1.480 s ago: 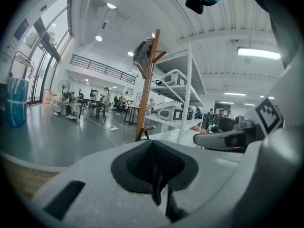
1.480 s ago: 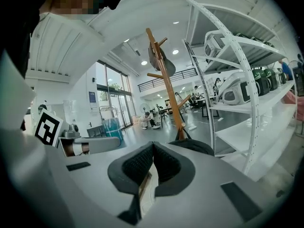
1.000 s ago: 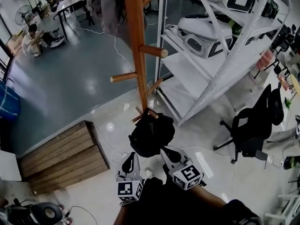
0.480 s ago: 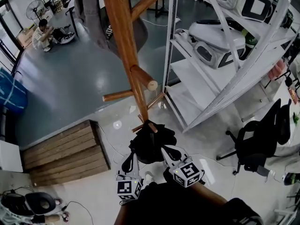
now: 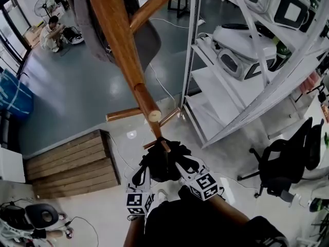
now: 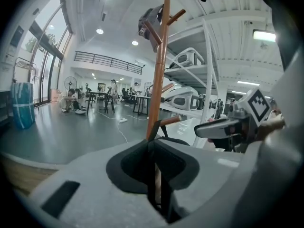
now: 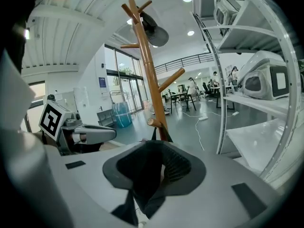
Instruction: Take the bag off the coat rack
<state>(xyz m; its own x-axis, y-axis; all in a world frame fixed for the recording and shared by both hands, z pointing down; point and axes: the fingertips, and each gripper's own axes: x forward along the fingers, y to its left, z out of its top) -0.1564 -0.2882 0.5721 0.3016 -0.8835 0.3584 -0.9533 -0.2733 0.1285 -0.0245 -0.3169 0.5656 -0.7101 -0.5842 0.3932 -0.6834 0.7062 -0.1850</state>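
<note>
A black bag (image 5: 163, 166) hangs by its strap from a low peg (image 5: 163, 144) of the wooden coat rack (image 5: 123, 50). My left gripper (image 5: 139, 175) sits at the bag's left side, jaws together. In the left gripper view the strap (image 6: 156, 133) rises to the peg just past the left gripper (image 6: 153, 144); I cannot tell whether it is pinched. My right gripper (image 5: 181, 164) rests at the bag's right side. Its jaws are opening: the right gripper (image 7: 159, 146) shows a narrow gap, nothing clearly between, and the strap (image 7: 154, 134) and peg (image 7: 154, 122) lie just beyond.
A grey garment (image 5: 87, 14) hangs high on the rack. White metal shelving (image 5: 241, 71) with machines stands close on the right. A wooden platform (image 5: 72, 163) is at the left, a black office chair (image 5: 282, 163) at the right. A person (image 5: 51, 32) sits far off.
The head view has come closer over the rack. Both grippers have risen slightly and closed in on the bag's two sides. The bag still hangs on its peg.
</note>
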